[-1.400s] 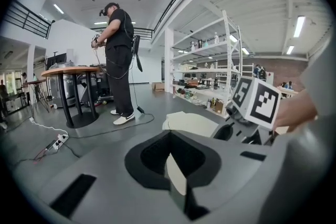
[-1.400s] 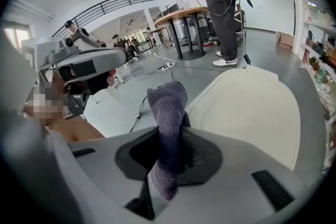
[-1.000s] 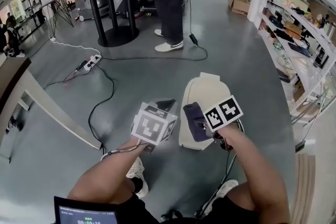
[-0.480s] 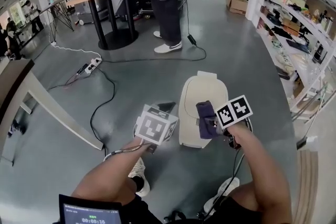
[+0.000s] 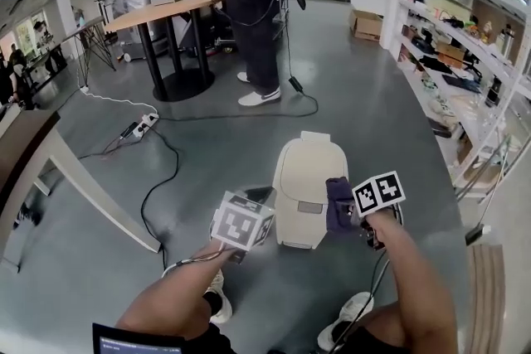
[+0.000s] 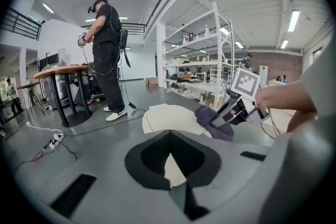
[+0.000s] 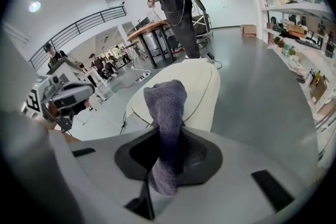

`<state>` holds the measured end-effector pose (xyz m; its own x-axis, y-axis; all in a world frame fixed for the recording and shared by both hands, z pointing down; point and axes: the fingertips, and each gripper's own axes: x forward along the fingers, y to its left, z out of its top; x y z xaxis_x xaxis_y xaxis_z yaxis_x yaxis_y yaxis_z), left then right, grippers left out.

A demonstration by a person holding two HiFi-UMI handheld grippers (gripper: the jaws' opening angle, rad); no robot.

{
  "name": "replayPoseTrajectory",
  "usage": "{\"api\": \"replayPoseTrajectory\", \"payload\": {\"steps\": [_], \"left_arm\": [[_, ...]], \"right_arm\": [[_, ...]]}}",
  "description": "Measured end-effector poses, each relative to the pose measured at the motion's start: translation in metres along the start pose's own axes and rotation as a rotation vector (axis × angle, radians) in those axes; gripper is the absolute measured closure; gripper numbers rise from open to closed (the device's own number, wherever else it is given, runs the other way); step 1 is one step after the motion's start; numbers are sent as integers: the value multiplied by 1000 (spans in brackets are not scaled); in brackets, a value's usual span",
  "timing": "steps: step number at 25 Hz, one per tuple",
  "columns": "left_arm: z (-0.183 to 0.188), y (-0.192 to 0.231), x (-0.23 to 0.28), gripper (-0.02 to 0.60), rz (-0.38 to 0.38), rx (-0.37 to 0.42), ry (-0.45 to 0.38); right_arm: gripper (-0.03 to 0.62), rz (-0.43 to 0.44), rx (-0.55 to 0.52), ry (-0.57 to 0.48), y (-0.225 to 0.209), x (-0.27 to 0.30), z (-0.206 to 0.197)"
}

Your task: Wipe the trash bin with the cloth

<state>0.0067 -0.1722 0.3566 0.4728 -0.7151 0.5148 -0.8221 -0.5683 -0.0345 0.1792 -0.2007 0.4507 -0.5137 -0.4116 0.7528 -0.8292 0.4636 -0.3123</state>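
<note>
A cream trash bin [image 5: 303, 175] with its lid shut stands on the grey floor in front of me. My right gripper [image 5: 345, 210] is shut on a purple cloth [image 5: 338, 203], which rests against the lid's right edge. From the right gripper view the cloth [image 7: 167, 113] sticks up between the jaws with the bin [image 7: 197, 81] behind it. My left gripper [image 5: 254, 200] hovers just left of the bin with its jaws together and nothing in them. The left gripper view shows the bin [image 6: 167, 115], the cloth [image 6: 216, 123] and the right gripper [image 6: 231, 112].
A person [image 5: 253, 4] stands by a round wooden table [image 5: 162, 8] beyond the bin. A black cable [image 5: 158, 170] and a power strip [image 5: 143, 122] lie on the floor at left. Metal shelves [image 5: 465, 70] full of items line the right side. A low table edge [image 5: 91, 195] juts in at left.
My right gripper has carried the cloth rightward across the lid, from near its middle to its right edge. The left gripper has stayed beside the bin.
</note>
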Motion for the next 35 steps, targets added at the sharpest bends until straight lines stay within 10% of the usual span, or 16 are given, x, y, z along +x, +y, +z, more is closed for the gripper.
{"api": "replayPoseTrajectory", "payload": {"steps": [19, 35], "left_arm": [[-19, -5, -13, 584, 55, -57, -19], [-33, 29, -51, 584, 100, -53, -75]], "right_arm": [[519, 80, -102, -236, 73, -31, 14], [519, -169, -161, -566, 160, 27, 14]]}}
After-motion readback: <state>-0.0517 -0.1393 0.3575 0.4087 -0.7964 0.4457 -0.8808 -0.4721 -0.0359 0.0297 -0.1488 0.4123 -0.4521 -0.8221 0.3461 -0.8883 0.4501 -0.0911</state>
